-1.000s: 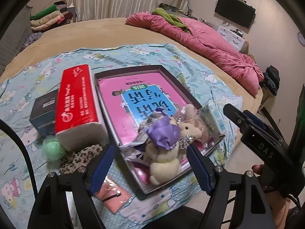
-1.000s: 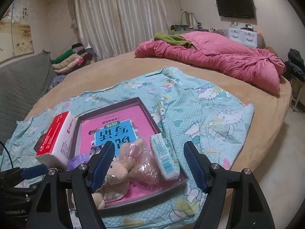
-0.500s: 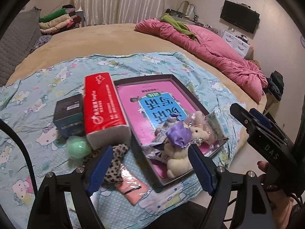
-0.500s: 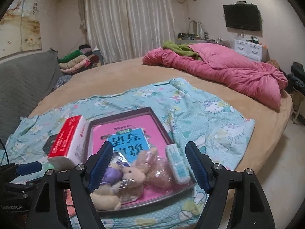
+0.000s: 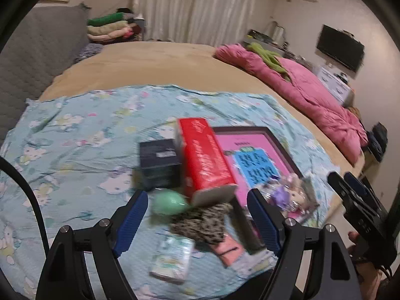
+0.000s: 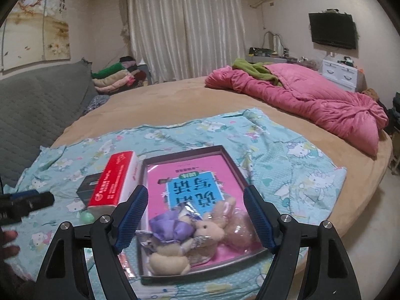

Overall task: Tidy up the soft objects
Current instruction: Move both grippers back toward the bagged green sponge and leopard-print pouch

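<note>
- Both views are warm, fairly dim indoor light with a yellowish cast on the walls. The lamp itself isn't in either view.
- Left wrist view is smeared with motion blur: the red tissue pack (image 5: 203, 160), the dark box (image 5: 160, 163) and the green ball (image 5: 168, 202) have soft edges, and the print on the pink book (image 5: 252, 160) can't be read.
- Right wrist view is much sharper; the plush rabbit (image 6: 200, 235) and the curtain (image 6: 185, 30) look crisp.
- Heavy fisheye bending in both, with the bed edge (image 6: 362, 200) curving and black vignette in the corners.
- Shadows are soft and short, mostly under the objects.
- Mild glare on the plastic wrap around the rabbit.
</note>
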`<state>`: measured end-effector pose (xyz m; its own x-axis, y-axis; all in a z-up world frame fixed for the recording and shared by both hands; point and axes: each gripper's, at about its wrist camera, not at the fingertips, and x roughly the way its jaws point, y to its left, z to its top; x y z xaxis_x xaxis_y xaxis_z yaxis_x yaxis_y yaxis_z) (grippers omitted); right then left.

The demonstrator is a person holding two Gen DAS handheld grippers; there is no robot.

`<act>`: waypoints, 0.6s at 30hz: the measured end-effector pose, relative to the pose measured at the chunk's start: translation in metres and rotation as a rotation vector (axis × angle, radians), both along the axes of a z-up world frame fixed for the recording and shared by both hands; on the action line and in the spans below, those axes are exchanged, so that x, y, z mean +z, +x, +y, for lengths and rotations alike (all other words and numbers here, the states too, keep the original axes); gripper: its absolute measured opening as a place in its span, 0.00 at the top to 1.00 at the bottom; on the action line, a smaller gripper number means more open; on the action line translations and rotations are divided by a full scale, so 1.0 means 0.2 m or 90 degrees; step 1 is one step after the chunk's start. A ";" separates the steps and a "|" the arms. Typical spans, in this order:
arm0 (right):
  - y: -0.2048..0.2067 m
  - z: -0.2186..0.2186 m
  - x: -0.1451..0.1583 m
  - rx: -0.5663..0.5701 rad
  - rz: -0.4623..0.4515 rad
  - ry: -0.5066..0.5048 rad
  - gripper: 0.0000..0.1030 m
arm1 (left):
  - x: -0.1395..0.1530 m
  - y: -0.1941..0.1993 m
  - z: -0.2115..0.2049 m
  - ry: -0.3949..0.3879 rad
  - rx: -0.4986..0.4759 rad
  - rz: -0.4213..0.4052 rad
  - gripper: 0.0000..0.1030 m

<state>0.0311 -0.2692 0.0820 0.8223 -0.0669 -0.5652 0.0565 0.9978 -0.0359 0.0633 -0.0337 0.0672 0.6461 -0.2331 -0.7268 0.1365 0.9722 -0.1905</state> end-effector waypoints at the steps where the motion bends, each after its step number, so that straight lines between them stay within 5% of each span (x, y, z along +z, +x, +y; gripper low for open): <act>1: 0.00 0.02 0.00 0.005 0.000 -0.003 0.23 | 0.01 0.00 0.04 -0.002 0.009 -0.002 0.21; 18: 0.00 0.32 -0.01 0.094 0.027 0.001 0.23 | -0.04 0.01 0.39 -0.032 0.094 0.010 0.21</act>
